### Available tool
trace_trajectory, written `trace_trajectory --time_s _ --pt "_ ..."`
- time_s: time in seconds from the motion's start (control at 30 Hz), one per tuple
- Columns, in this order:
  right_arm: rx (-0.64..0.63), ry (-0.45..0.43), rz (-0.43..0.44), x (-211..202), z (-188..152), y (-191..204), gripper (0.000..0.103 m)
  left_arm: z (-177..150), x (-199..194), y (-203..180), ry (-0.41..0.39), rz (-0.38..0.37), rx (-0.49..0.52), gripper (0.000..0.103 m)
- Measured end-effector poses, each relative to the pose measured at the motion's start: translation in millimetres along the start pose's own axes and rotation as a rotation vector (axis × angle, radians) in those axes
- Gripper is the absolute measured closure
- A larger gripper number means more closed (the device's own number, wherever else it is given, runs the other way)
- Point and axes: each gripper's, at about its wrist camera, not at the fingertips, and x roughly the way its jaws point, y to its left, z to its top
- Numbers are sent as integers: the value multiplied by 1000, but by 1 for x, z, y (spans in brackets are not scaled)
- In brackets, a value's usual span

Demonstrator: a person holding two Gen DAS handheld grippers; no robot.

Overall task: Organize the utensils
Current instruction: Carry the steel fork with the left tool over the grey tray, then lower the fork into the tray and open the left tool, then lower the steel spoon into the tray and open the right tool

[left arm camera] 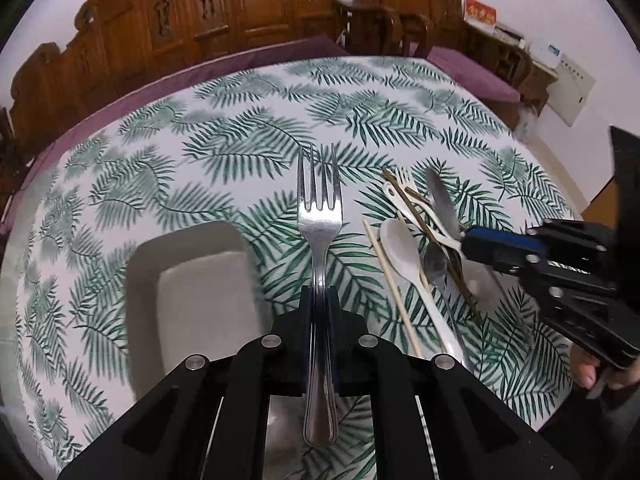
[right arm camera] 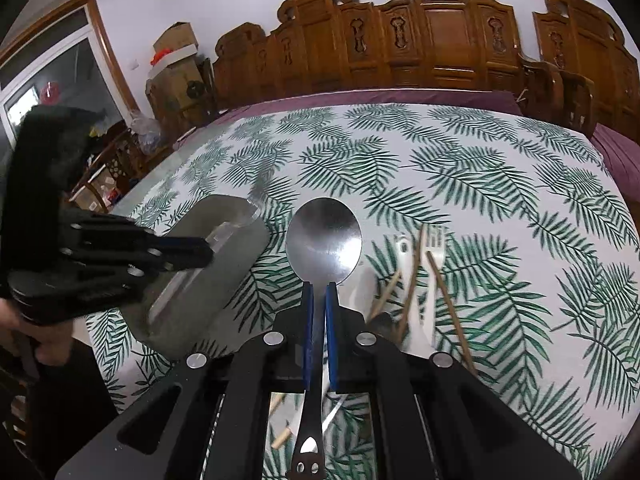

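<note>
Both hands are loaded right now. The left gripper has its fingers pinching a steel fork by the handle, tines pointing away over the leaf-print tablecloth, handle end trailing back under the jaws. The grey rectangular tray lies just to its left on the table, nothing visible in it from here.

Over on the other side, the right gripper has its blue pads pressed onto the neck of a steel spoon, bowl forward and face up, the dark handle running back between the fingers. The tray sits off to its left, partly behind the other gripper.

The sensible play, I'd say: bring the fork over the tray first, lower it until the handle is nearly flat on the tray floor, and let go only then, so it doesn't clatter or bounce out. Lay it along the long side to leave room for the spoon beside it. One hand at a time, since the two grippers are close together around that tray.

Plenty left on the cloth: a white ceramic spoon, wooden chopsticks, a white plastic fork and another small metal spoon, all heaped and overlapping to the right of the tray.
</note>
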Motion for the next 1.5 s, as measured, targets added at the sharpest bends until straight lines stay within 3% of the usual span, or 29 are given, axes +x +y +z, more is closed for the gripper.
trace_trajectory --time_s 0.13,0.37,0.8,1.2,1.5 --pt "-26 8 0 10 2 15 96 -10 -10 25 -22 7 -18 97" --pt "-41 14 -1 23 4 35 96 -33 6 71 2 20 -81 97" --pt "-43 27 -20 42 2 57 96 -61 29 98 24 5 -148 96" --pt "-49 10 0 49 17 94 96 -61 -15 111 -110 11 -152 96" --pt "21 33 67 93 34 134 96 -65 -35 139 -165 22 -201 96"
